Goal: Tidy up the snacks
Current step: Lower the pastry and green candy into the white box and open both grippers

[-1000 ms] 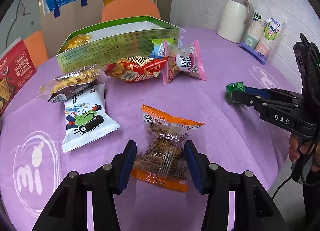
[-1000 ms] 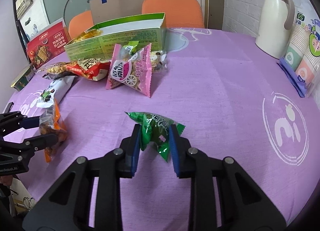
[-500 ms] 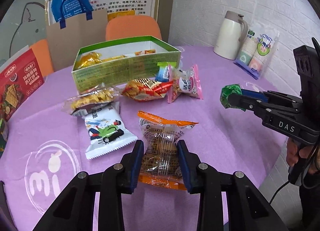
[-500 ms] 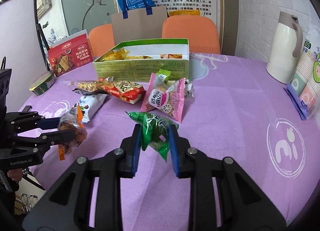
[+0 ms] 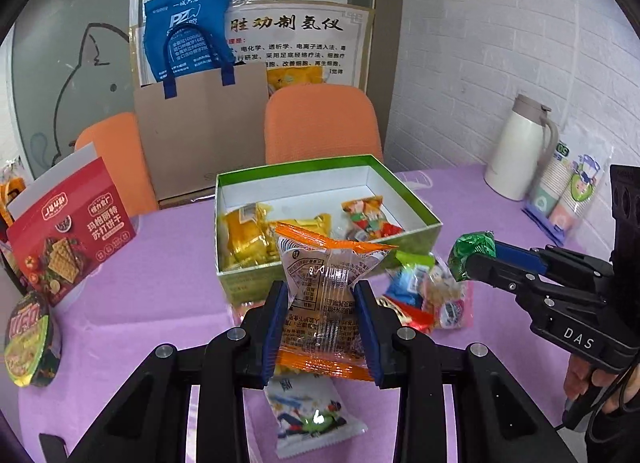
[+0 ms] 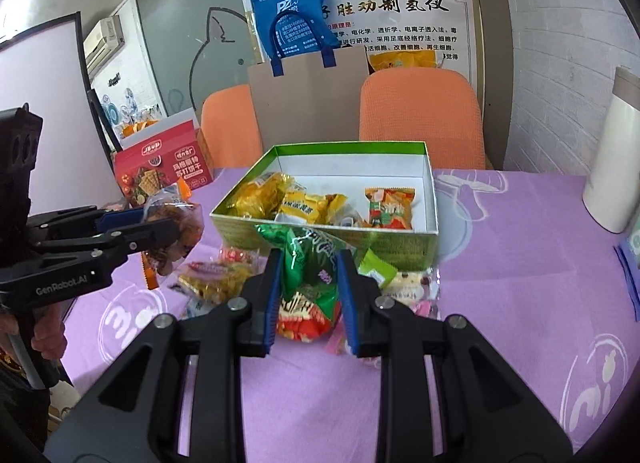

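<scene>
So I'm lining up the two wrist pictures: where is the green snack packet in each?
Left wrist view: the green snack packet is at mid right, clamped at the tip of the right gripper that reaches in from the right edge.
Right wrist view: bottom centre, the packet is pinched between that gripper's own blue pads.
Shared landmark: the open green box, just behind the packet in both.

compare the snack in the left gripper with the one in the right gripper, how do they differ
The orange-edged packet has clear film showing a brown snack and printed text; the green packet is opaque green with a red lower part. The orange-edged packet looks wider than the green packet. Both are pinched between blue pads, the left gripper and right gripper, held in front of the green box.
</scene>
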`<state>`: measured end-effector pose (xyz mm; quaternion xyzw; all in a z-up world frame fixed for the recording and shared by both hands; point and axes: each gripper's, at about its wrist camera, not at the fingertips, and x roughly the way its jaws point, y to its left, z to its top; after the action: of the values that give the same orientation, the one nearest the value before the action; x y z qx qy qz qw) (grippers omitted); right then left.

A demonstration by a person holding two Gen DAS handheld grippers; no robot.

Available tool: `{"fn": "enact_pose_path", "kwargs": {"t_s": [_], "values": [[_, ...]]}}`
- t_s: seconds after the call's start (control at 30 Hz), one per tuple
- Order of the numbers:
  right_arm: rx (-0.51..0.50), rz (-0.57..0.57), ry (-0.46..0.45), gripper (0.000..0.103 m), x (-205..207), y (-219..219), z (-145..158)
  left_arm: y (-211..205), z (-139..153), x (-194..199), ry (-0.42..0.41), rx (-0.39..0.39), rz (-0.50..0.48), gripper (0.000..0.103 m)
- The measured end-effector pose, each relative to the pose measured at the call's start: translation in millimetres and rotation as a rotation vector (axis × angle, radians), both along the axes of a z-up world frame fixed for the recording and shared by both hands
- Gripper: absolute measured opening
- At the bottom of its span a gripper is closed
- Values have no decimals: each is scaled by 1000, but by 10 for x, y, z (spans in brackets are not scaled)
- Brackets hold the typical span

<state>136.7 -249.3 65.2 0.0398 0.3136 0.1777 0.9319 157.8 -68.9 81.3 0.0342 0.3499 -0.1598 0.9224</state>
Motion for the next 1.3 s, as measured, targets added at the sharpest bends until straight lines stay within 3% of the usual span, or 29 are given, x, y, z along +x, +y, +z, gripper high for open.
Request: {"fn": "enact_pose_path", "kwargs": {"t_s": [0.3, 0.5, 0.63, 0.67, 0.73, 0.77, 0.8, 0.9, 1.03, 1.3], "values": [[55, -13, 55, 29, 732, -4, -166, -33, -188, 854, 84, 5, 59, 34], [41, -15, 70, 30, 1017, 12, -288, -116, -324, 1158, 118, 12, 66, 35], [21, -13, 56, 38, 1109, 17, -339, -170, -329, 1259, 108, 18, 58, 36], [6, -15, 43, 45, 1107, 21, -346, -179, -319, 1262, 93, 16, 53, 39], [-24, -39, 8, 80, 1080, 16, -351, -185, -297, 1230, 64, 18, 49, 71], [-39, -55, -20, 85, 1044, 1, -345, -174, -284, 1202, 40, 23, 66, 92], [-58, -68, -43, 91, 1013, -15, -337, -161, -263, 1144, -3, 31, 92, 101], [-69, -92, -48, 100, 963, -74, -333, -146, -234, 1079, -47, 55, 119, 103], [-35, -109, -12, 101, 924, -154, -332, -116, -253, 1058, -17, 59, 137, 103], [2, -137, -10, 102, 662, -192, -143, -58, -105, 766, -54, 70, 152, 103]]}}
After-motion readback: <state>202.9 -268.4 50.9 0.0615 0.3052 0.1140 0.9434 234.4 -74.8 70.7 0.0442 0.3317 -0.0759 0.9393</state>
